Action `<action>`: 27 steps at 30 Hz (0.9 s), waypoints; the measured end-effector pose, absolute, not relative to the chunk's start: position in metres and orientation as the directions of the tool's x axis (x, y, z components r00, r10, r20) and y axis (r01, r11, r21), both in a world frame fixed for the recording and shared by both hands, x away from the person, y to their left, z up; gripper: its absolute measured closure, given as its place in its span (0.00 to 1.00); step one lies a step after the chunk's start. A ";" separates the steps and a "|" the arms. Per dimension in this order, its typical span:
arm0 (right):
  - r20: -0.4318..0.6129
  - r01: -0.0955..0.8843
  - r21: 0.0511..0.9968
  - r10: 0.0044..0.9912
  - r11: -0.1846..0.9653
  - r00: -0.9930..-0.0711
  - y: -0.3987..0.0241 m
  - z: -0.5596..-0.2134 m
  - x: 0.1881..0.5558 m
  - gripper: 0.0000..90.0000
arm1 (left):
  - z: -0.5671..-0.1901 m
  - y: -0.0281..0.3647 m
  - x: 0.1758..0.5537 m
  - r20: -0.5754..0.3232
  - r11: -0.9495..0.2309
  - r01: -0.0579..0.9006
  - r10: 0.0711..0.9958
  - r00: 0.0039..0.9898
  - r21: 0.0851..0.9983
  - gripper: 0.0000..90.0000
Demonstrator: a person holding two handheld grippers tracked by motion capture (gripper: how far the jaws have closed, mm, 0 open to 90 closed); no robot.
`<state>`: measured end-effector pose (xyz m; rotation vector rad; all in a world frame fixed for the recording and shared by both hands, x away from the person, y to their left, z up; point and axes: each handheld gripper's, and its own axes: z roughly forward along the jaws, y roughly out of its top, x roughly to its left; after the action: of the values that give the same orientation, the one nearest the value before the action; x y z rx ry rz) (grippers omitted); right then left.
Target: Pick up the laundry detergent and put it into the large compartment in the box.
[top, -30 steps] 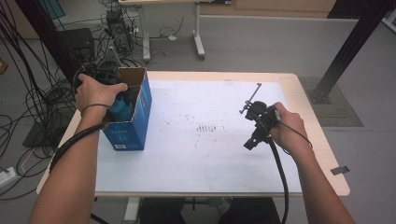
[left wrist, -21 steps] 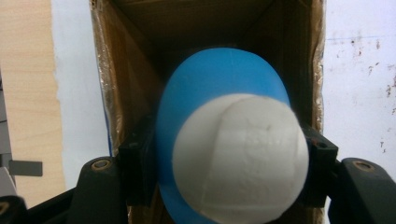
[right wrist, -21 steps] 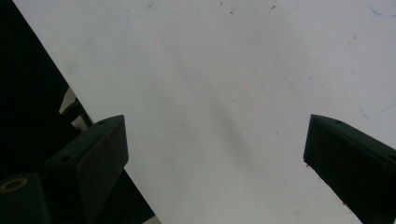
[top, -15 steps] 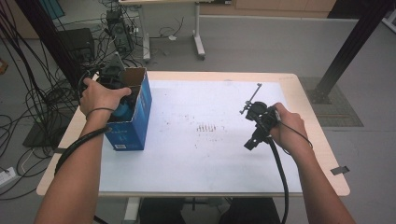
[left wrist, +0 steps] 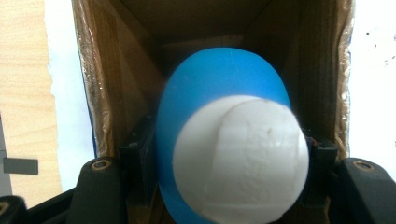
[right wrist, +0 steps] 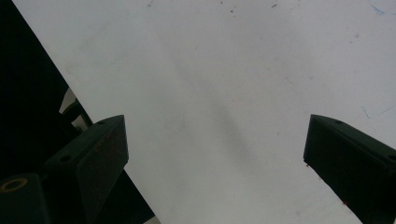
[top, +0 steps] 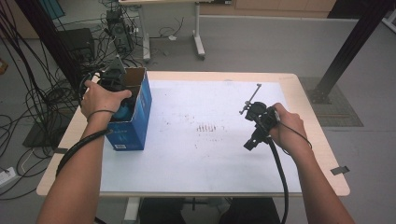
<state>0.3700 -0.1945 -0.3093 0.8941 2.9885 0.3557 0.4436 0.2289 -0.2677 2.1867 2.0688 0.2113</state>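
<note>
A round blue object with a white cap [left wrist: 229,140] sits between the jaws of my left gripper [left wrist: 229,161], which is shut on it. The object hangs in the mouth of an open cardboard box [left wrist: 98,84] with brown inner walls. From above, the left gripper [top: 124,108] reaches into the top of this blue-sided box [top: 140,116] at the table's left, and the blue object [top: 125,113] peeks out under the hand. My right gripper [top: 251,143] hovers low over the white sheet [top: 201,154] at the right. Its jaws [right wrist: 215,154] stand wide open with nothing between them.
The white sheet [right wrist: 210,70] covers most of a wooden table [top: 322,154], leaving bare rims at the left and right. Tangled cables [top: 28,116] lie on the floor left of the table. A second desk's legs [top: 198,37] stand behind, and a black post [top: 345,51] is at the far right.
My left hand and gripper have edged a little to the right over the box's opening, still holding the blue object. The right hand has stayed where it was.
</note>
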 end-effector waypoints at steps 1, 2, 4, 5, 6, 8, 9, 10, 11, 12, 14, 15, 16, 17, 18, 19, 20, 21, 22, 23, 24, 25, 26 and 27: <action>0.063 0.542 0.216 0.542 0.812 -0.838 -0.194 -0.309 0.370 0.07 | -0.268 0.229 0.444 0.016 -0.057 0.981 0.998 0.055 0.185 0.42; 0.062 0.542 0.216 0.543 0.812 -0.838 -0.195 -0.309 0.370 0.07 | -0.268 0.229 0.444 0.016 -0.055 0.981 0.998 0.053 0.186 0.42; 0.062 0.543 0.215 0.543 0.812 -0.837 -0.195 -0.310 0.370 0.07 | -0.268 0.229 0.444 0.016 -0.056 0.981 0.998 0.054 0.185 0.42; 0.062 0.543 0.215 0.544 0.812 -0.837 -0.195 -0.310 0.370 0.07 | -0.268 0.229 0.444 0.017 -0.056 0.981 0.998 0.054 0.186 0.42; 0.063 0.543 0.215 0.543 0.812 -0.837 -0.195 -0.310 0.370 0.07 | -0.268 0.228 0.444 0.017 -0.057 0.981 0.998 0.055 0.185 0.42; 0.062 0.541 0.215 0.542 0.813 -0.838 -0.194 -0.310 0.370 0.07 | -0.268 0.228 0.444 0.017 -0.057 0.981 0.998 0.055 0.186 0.42; 0.062 0.542 0.216 0.542 0.812 -0.838 -0.194 -0.310 0.370 0.07 | -0.268 0.228 0.444 0.017 -0.057 0.981 0.998 0.055 0.186 0.42; 0.062 0.542 0.216 0.542 0.812 -0.838 -0.194 -0.310 0.370 0.07 | -0.268 0.228 0.444 0.018 -0.056 0.981 0.998 0.054 0.186 0.42; 0.063 0.542 0.215 0.542 0.812 -0.838 -0.194 -0.310 0.370 0.07 | -0.268 0.228 0.444 0.018 -0.057 0.981 0.998 0.054 0.185 0.42; 0.062 0.542 0.215 0.542 0.813 -0.838 -0.194 -0.310 0.370 0.07 | -0.268 0.229 0.444 0.018 -0.056 0.981 0.998 0.054 0.186 0.42; 0.064 0.544 0.215 0.544 0.811 -0.837 -0.194 -0.310 0.370 0.07 | -0.268 0.229 0.444 0.017 -0.056 0.981 0.998 0.054 0.187 0.42; 0.064 0.544 0.214 0.544 0.811 -0.837 -0.194 -0.310 0.371 0.07 | -0.268 0.229 0.444 0.016 -0.054 0.981 0.999 0.052 0.188 0.42; 0.064 0.545 0.216 0.545 0.811 -0.836 -0.194 -0.310 0.370 0.07 | -0.268 0.229 0.444 0.015 -0.053 0.980 0.999 0.051 0.190 0.42; 0.064 0.544 0.217 0.544 0.811 -0.836 -0.194 -0.310 0.371 0.07 | -0.268 0.229 0.444 0.014 -0.052 0.980 0.999 0.050 0.190 0.42; 0.064 0.544 0.216 0.544 0.811 -0.837 -0.194 -0.310 0.370 0.07 | -0.268 0.229 0.444 0.014 -0.052 0.980 0.999 0.050 0.190 0.42; 0.064 0.542 0.214 0.542 0.813 -0.838 -0.194 -0.310 0.370 0.07 | -0.268 0.229 0.444 0.014 -0.051 0.980 0.999 0.049 0.191 0.42; 0.065 0.544 0.215 0.544 0.811 -0.837 -0.194 -0.310 0.370 0.07 | -0.268 0.229 0.444 0.014 -0.051 0.980 0.999 0.049 0.190 0.42; 0.065 0.544 0.215 0.544 0.811 -0.837 -0.194 -0.310 0.370 0.07 | -0.268 0.229 0.444 0.013 -0.050 0.980 0.999 0.048 0.191 0.42; 0.063 0.542 0.215 0.542 0.813 -0.838 -0.194 -0.310 0.370 0.07 | -0.268 0.229 0.444 0.013 -0.050 0.980 0.999 0.048 0.191 0.42; 0.063 0.542 0.215 0.542 0.812 -0.838 -0.194 -0.310 0.370 0.07 | -0.268 0.229 0.444 0.014 -0.050 0.980 0.999 0.048 0.191 0.42; 0.063 0.542 0.215 0.542 0.812 -0.838 -0.194 -0.310 0.370 0.07 | -0.268 0.229 0.444 0.014 -0.050 0.980 0.999 0.049 0.191 0.42; 0.062 0.542 0.214 0.543 0.812 -0.838 -0.194 -0.310 0.370 0.07 | -0.268 0.229 0.444 0.014 -0.051 0.981 0.999 0.050 0.189 0.42; 0.063 0.542 0.214 0.542 0.813 -0.838 -0.194 -0.310 0.370 0.07 | -0.268 0.229 0.444 0.014 -0.051 0.981 0.999 0.050 0.190 0.42; 0.062 0.544 0.216 0.544 0.811 -0.837 -0.194 -0.309 0.370 0.07 | -0.268 0.229 0.444 0.014 -0.050 0.980 0.999 0.048 0.190 0.42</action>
<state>0.3702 -0.1939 -0.3094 0.8969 2.9871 0.3548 0.4437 0.2292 -0.2682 2.1770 2.0713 0.2140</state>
